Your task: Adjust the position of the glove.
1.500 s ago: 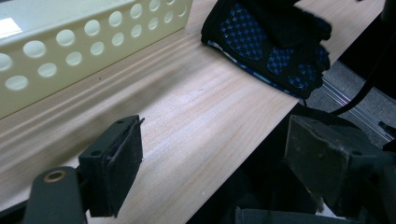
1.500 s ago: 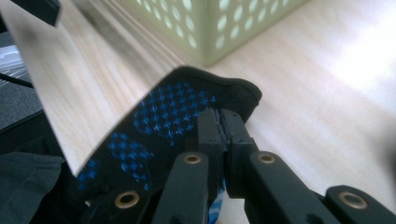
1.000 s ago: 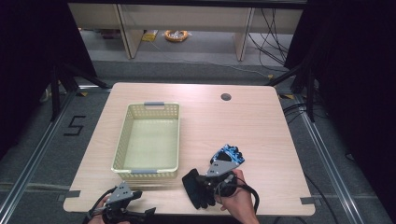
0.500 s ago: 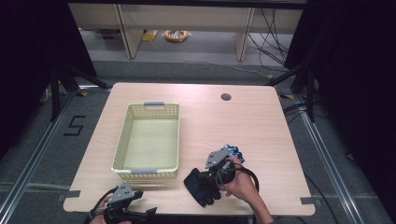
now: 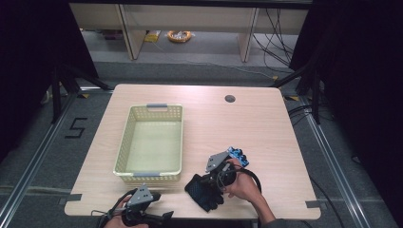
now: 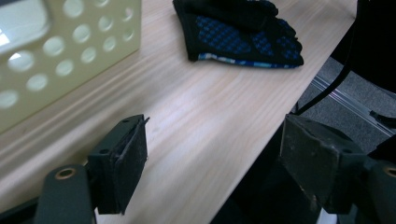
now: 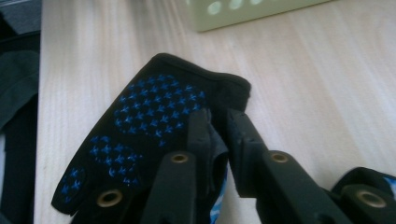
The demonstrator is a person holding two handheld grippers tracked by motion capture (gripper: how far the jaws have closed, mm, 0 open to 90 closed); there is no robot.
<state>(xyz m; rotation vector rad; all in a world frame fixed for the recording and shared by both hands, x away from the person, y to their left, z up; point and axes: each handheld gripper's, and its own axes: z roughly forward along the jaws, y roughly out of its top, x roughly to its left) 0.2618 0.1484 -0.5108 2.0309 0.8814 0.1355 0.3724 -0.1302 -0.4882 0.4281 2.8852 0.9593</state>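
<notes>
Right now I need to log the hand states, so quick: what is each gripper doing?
Left gripper: open, fingers wide apart, nothing between them.
Right gripper: fingers have just been opening, a fold of the black glove between them; whether they press it cannot be told.

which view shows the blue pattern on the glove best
The right gripper view: the black glove is close up, its blue star dots sharp. The left gripper view shows it farther off at the table edge; the high view shows it small and dark beside the basket.
</notes>
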